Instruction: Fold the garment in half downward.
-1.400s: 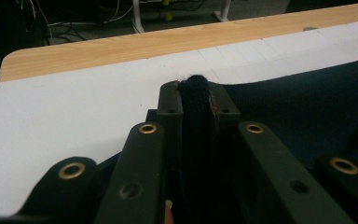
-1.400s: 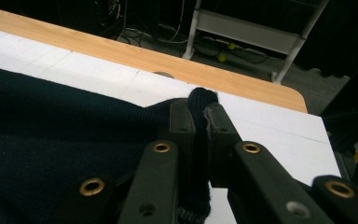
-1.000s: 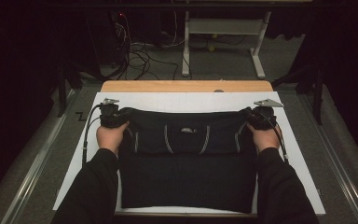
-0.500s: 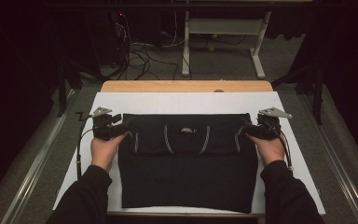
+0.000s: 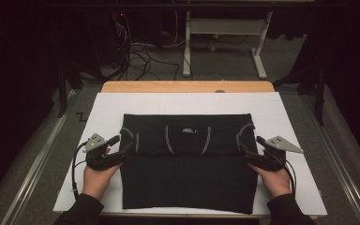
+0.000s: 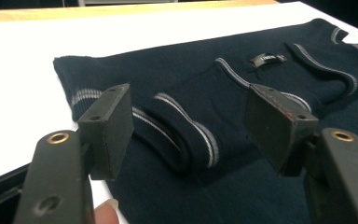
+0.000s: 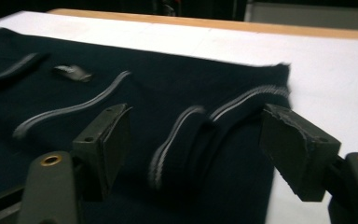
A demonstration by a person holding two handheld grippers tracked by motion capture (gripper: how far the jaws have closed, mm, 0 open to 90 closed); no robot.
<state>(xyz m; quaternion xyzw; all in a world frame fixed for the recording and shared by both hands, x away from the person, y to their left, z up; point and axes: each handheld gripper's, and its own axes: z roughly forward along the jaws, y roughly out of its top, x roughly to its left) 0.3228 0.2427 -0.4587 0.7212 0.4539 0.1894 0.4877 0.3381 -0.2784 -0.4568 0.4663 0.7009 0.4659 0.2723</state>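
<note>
A dark navy knit garment [image 5: 187, 178] with pale stripe trim lies folded flat on the white board [image 5: 108, 112]; its neck label [image 5: 186, 130] faces up near the far edge. My left gripper [image 5: 122, 146] sits at the garment's left side, held by a hand. In the left gripper view it [image 6: 191, 126] stands open, a striped fold [image 6: 186, 140] lying between and below its jaws. At the garment's right side is my right gripper [image 5: 251, 149]. It [image 7: 196, 140] is open too, over a striped fold [image 7: 182, 135], holding nothing.
The board rests on a wooden table whose far edge [image 5: 187, 86] shows beyond it. Bare white board lies left, right and beyond the garment. On the floor behind are tangled cables [image 5: 140, 51] and a white table frame [image 5: 225, 28].
Both grippers have drawn back toward the person from the garment's far corners to its mid sides. The garment's folded top part now lies flat, free of the jaws.
</note>
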